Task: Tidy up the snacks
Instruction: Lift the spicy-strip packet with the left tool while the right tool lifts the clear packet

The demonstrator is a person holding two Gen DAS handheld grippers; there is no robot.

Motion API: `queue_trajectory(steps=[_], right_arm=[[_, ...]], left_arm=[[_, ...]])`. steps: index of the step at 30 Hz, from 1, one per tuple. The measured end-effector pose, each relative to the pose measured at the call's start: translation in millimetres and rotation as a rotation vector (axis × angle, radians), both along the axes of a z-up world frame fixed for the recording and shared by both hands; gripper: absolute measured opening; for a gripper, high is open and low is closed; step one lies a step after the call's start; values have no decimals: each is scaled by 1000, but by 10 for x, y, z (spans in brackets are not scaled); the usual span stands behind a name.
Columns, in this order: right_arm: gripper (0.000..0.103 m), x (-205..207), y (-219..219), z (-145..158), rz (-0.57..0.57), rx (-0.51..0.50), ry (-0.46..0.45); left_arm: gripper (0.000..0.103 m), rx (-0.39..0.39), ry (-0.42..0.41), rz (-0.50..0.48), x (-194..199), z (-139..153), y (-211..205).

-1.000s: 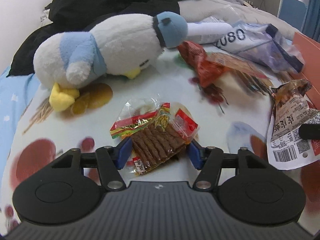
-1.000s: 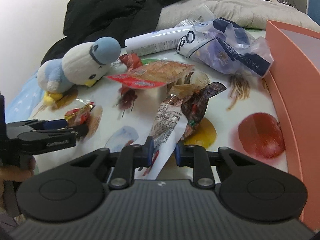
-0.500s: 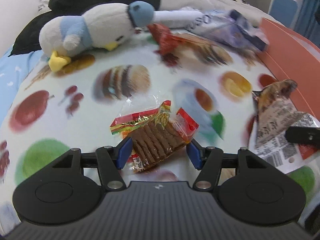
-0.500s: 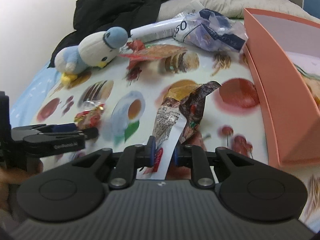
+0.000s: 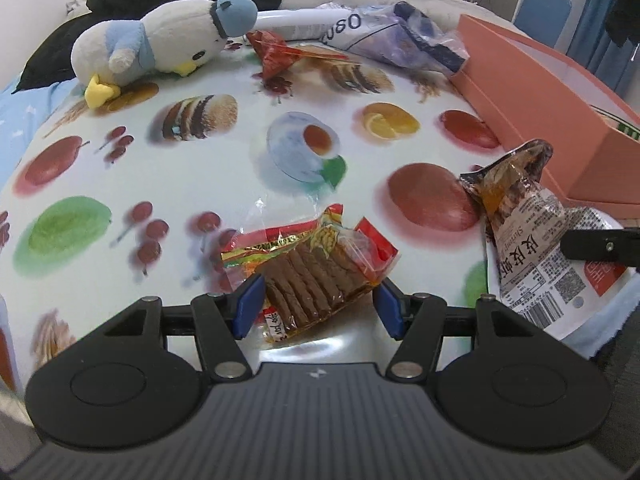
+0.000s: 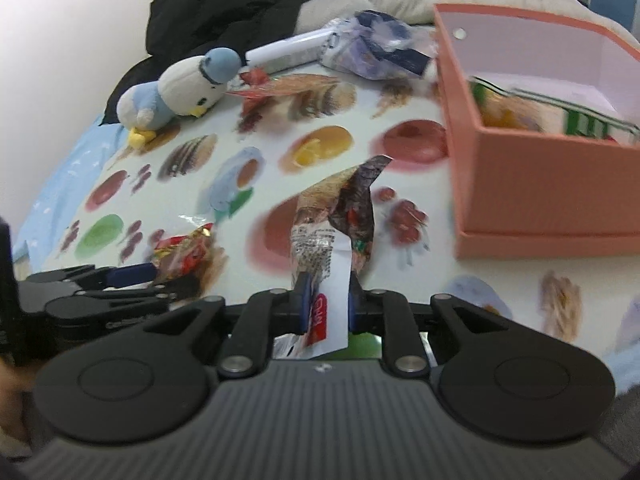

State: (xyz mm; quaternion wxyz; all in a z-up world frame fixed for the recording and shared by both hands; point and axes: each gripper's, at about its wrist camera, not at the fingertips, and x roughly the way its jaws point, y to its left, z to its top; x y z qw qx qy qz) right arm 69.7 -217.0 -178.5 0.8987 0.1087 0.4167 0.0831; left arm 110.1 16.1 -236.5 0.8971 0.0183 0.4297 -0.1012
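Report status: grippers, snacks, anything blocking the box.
Left gripper shut on clear pack of brown sticks. Right gripper shut on brown-and-white snack bag. Open pink cardboard box ahead right, path clear.

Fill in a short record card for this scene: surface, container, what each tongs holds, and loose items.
surface: fruit-print cloth
container: pink box, open, a packet already inside
left tongs: closed on a snack pack of brown sticks
right tongs: closed on a brown snack bag
loose items: plush bird, red packet, purple bag
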Motion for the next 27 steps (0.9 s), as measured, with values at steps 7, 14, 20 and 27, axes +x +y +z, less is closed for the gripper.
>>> queue_trajectory(steps=[7, 14, 20, 27], right_arm=[[27, -181, -156, -30, -29, -32, 10], [73, -231, -210, -53, -79, -89, 10], [73, -121, -190, -110, -102, -107, -10], [72, 39, -146, -218, -105, -96, -11]], left_arm=[[92, -164, 1, 33, -127, 127, 72], [97, -258, 27, 160, -115, 153, 188], [97, -225, 53, 203, 19, 61, 130], [97, -104, 74, 167, 177, -68, -83]])
